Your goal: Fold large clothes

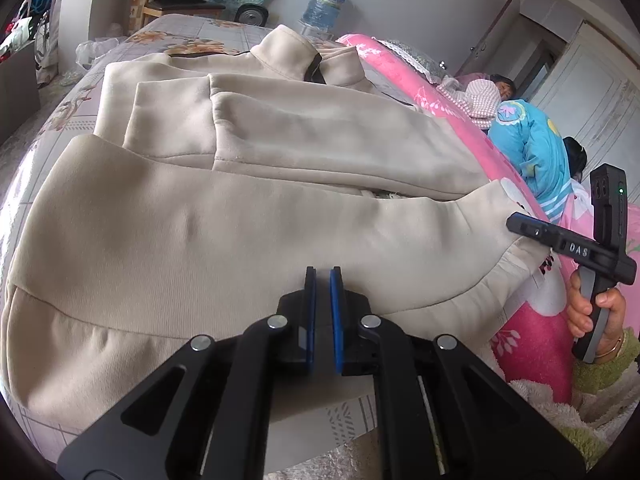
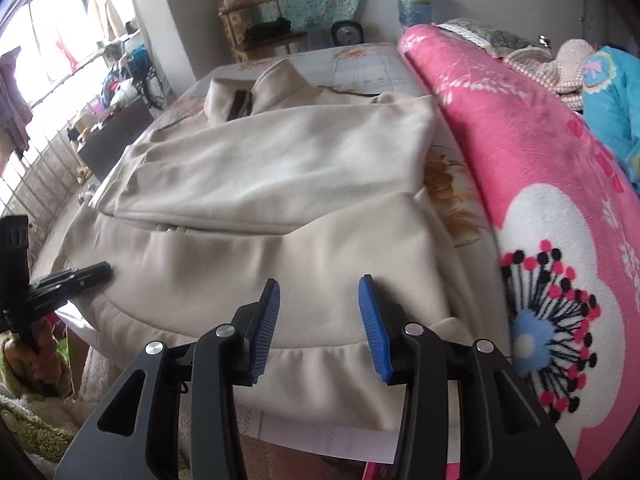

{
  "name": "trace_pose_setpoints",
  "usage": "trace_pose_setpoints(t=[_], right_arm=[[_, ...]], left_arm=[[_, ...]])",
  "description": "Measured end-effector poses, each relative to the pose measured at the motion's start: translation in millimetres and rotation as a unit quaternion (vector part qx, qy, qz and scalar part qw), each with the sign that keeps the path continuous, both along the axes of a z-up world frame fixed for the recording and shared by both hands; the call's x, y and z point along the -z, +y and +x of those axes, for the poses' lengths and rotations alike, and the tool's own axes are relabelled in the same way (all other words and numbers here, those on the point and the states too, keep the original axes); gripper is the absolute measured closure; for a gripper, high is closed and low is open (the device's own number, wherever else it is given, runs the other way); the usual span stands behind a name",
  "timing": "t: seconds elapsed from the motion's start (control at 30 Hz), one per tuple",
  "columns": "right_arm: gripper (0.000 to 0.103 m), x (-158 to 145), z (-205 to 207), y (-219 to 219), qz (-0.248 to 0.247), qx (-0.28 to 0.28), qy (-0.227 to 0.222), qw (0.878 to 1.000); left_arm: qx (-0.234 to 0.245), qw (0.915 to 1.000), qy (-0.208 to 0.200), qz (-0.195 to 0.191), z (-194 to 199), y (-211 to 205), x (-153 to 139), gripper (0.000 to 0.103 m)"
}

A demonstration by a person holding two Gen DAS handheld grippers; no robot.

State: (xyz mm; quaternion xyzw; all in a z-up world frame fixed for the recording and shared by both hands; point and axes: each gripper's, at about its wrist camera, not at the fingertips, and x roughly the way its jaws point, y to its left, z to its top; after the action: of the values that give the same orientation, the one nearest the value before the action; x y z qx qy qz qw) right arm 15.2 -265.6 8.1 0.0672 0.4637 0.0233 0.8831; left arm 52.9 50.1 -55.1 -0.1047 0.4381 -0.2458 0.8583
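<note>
My left gripper [image 1: 322, 276] sits nearly shut at the hem of the beige jacket [image 1: 248, 216], which lies sleeves-in on the bed [image 1: 48, 120]; can't tell if cloth is pinched, tbh. My right gripper [image 2: 319, 286] hangs apart, nothing between. If I lift w/ only one side held, the hem could skew and the sleeves slide out.

A bed [image 2: 360, 64] carries everything here, its sheet pale grey with a grid print and orange-brown flowers. Spread across the middle of both frames lies a cream jacket [image 1: 224, 216], collar toward the top of the frame, sleeves folded across its front, its hem hanging slightly over the bed's near edge. Along the right side lies a pink flowered blanket [image 2: 532, 184] (bunched up high), touching the jacket's edge. A crumpled clear plastic bag [image 1: 93, 51] sits at upper left.
</note>
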Motion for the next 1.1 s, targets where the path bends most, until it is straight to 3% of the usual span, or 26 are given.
trace_pose_setpoints(t=[0.07,0.13,0.23,0.3,0.4,0.57,0.63,0.67,0.7,0.77,0.87,0.97,1.07,1.1], right_arm=[[0.062,11.6,6.5,-12.6,0.025,0.021,0.019,0.999],[0.062,12.4,9.9,-6.7,0.013,0.026,0.027,0.999],[0.062,-17.5,7.8,20.2,0.002,-0.006,-0.018,1.000],[0.047,-31.8,6.6,39.3,0.007,-0.036,-0.046,0.998],[0.041,-21.3,17.8,74.7,-0.003,-0.090,-0.032,0.995],[0.041,26.3,32.3,107.1,-0.022,-0.107,0.037,0.993],[0.039,26.2,28.9,115.2,-0.046,-0.115,0.030,0.992],[0.039,26.0,28.2,116.3,-0.049,-0.115,0.029,0.992],[0.039,26.0,28.3,116.0,-0.045,-0.114,0.030,0.992],[0.038,26.5,28.0,114.8,-0.039,-0.114,0.029,0.992],[0.038,26.7,26.4,112.7,-0.033,-0.114,0.027,0.993],[0.038,26.6,25.8,113.7,-0.037,-0.117,0.025,0.992],[0.038,26.7,25.5,114.4,-0.039,-0.119,0.022,0.992],[0.038,26.7,25.4,113.8,-0.038,-0.119,0.021,0.992]], left_arm=[[0.001,1.0000,0.000,-0.001,-0.1,0.3,0.1,0.095],[0.003,1.0000,0.001,-0.003,0.2,1.0,0.2,0.095],[0.005,1.0000,0.003,-0.006,1.2,2.9,-0.1,0.095],[0.006,0.9999,0.005,-0.007,1.3,3.2,-0.5,0.095],[0.008,0.9999,0.008,0.003,1.3,1.1,-4.9,0.094],[-0.006,0.9994,-0.024,0.026,3.5,15.7,-47.2,0.075],[-0.037,0.9970,-0.046,0.049,13.4,35.4,-72.8,0.047],[-0.063,0.9939,-0.060,0.068,22.2,51.1,-88.3,0.040],[-0.086,0.9905,-0.069,0.082,32.1,67.5,-101.3,0.029],[-0.148,0.9785,-0.079,0.120,55.9,105.5,-124.5,0.021],[-0.261,0.9450,-0.061,0.187,99.7,168.5,-147.8,0.018],[-0.354,0.9153,-0.047,0.185,141.7,238.2,-166.4,0.018],[-0.406,0.8936,-0.029,0.190,175.0,284.5,-178.2,0.018],[-0.409,0.8900,-0.027,0.200,185.1,293.2,-181.9,0.018]])
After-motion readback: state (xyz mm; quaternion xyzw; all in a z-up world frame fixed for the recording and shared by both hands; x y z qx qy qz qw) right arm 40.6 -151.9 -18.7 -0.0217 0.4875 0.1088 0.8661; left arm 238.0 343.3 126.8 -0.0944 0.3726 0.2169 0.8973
